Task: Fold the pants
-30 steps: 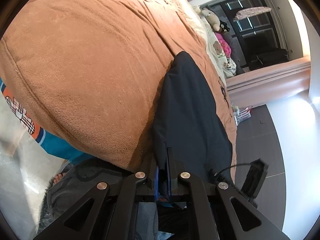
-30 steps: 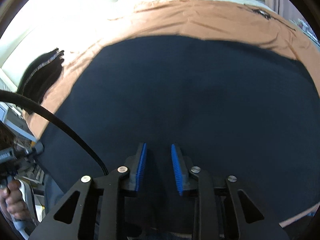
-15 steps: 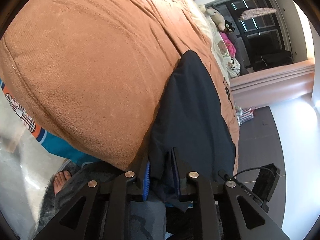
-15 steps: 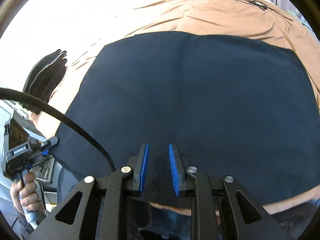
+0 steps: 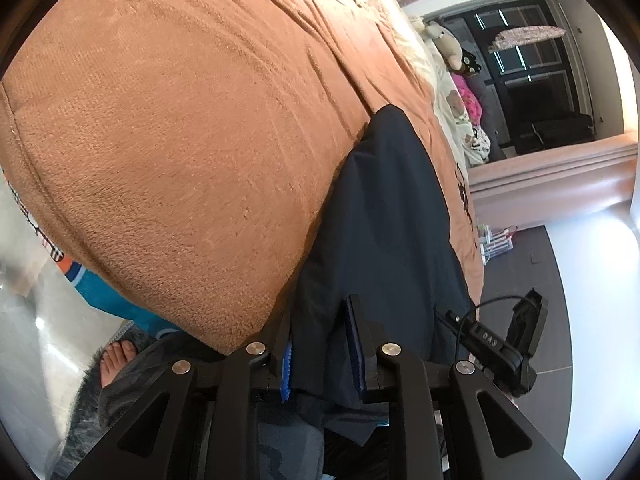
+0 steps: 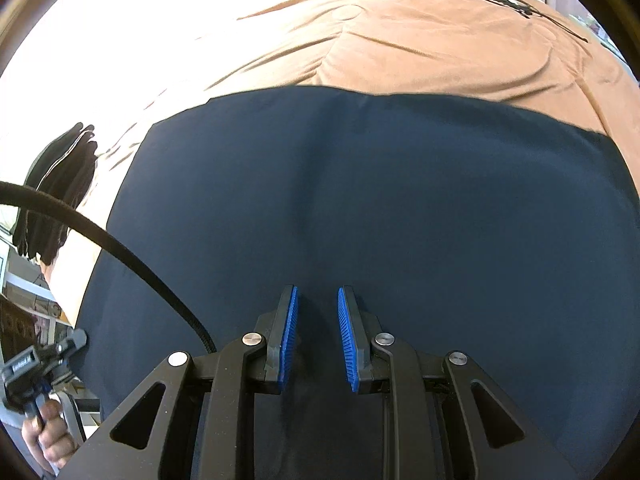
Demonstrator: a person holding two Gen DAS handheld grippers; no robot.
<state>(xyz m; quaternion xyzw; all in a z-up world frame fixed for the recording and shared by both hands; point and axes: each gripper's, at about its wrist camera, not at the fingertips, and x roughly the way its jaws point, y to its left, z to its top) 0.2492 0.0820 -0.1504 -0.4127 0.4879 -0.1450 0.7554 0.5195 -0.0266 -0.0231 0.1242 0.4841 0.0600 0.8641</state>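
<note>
The dark navy smooth-woven pants (image 6: 380,220) lay spread flat on a plushy tan fleece blanket (image 5: 180,140) covering the bed. The left gripper (image 5: 320,344) angled down at the pants' edge, its blue ribbed pads parted a little with a fold of navy cloth slack between them. The right gripper (image 6: 318,336) pitched steeply over the fabric, jaws slightly apart, gripping nothing. Only the left view showed plush toys (image 5: 448,46) and a bare foot (image 5: 116,360); only the right showed the hand (image 6: 50,436) on the left handle.
</note>
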